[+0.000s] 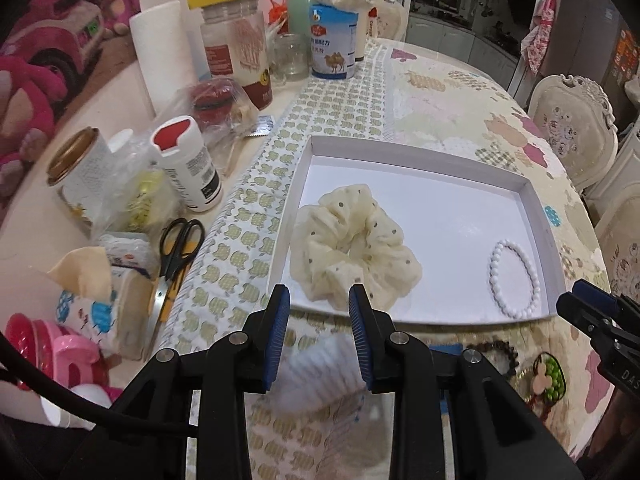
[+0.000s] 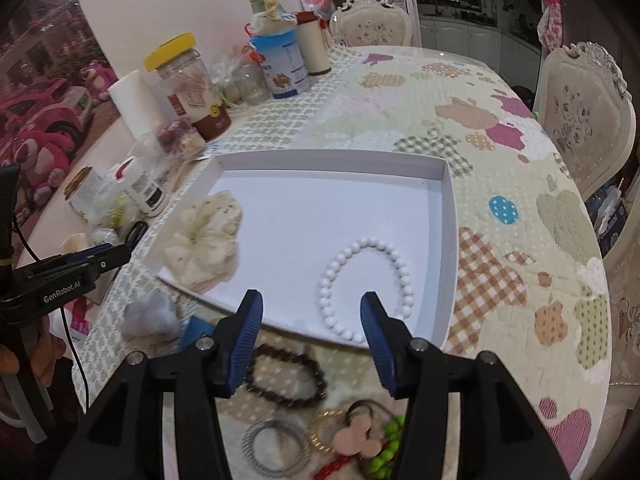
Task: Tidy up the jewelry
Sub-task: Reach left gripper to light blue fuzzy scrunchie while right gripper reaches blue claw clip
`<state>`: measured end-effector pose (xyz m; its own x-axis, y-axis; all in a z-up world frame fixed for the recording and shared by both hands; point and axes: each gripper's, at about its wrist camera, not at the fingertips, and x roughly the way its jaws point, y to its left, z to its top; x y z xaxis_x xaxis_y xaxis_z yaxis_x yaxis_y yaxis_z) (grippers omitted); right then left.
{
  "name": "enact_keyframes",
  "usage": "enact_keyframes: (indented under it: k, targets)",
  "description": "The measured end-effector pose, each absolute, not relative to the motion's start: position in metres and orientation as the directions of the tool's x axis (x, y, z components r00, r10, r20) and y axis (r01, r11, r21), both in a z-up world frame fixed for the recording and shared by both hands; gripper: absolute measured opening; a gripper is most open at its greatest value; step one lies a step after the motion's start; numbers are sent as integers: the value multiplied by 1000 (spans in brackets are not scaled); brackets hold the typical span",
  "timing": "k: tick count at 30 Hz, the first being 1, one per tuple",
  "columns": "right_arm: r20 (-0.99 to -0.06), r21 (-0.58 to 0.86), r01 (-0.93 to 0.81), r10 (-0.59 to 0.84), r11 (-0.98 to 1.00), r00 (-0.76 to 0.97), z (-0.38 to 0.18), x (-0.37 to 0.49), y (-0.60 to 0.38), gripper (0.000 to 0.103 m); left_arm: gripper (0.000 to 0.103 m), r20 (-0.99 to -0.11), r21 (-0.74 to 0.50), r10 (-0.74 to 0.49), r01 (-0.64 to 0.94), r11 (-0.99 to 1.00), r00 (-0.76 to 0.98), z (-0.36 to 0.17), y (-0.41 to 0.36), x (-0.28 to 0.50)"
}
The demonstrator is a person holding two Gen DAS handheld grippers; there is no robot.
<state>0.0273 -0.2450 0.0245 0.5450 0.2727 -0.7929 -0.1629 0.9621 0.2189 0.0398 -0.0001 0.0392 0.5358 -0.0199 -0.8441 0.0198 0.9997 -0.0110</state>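
Note:
A shallow white box tray (image 1: 400,152) (image 2: 320,158) lies on the patterned tablecloth. Inside it a cream dotted scrunchie (image 1: 352,244) (image 2: 208,240) sits at the left and a white bead bracelet (image 1: 491,272) (image 2: 323,292) at the right. My left gripper (image 1: 319,294) hovers open over the tray's near edge, just short of the scrunchie, holding nothing. My right gripper (image 2: 312,298) is open and empty above the near edge by the white bracelet. On the cloth below it lie a dark bead bracelet (image 2: 320,380), a silver coil bracelet (image 2: 250,446), a pink mouse-shaped hair tie (image 2: 358,440) and a fluffy white scrunchie (image 2: 150,318).
Left of the tray crowd a yellow-lidded jar (image 1: 234,40), a paper roll (image 1: 164,52), a blue-and-white tin (image 1: 332,40), a white bottle (image 1: 188,160), scissors (image 1: 180,244) and a tissue pack (image 1: 100,312). Ornate chairs (image 2: 580,120) stand past the table's right edge.

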Motion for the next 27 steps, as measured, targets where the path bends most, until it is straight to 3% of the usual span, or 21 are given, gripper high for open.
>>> enact_keyframes:
  k: [27]
  targets:
    - [-758, 206, -244, 313, 948, 572, 53, -47, -206, 60, 21, -803, 33, 27, -2, 999, 595, 62, 15, -40]
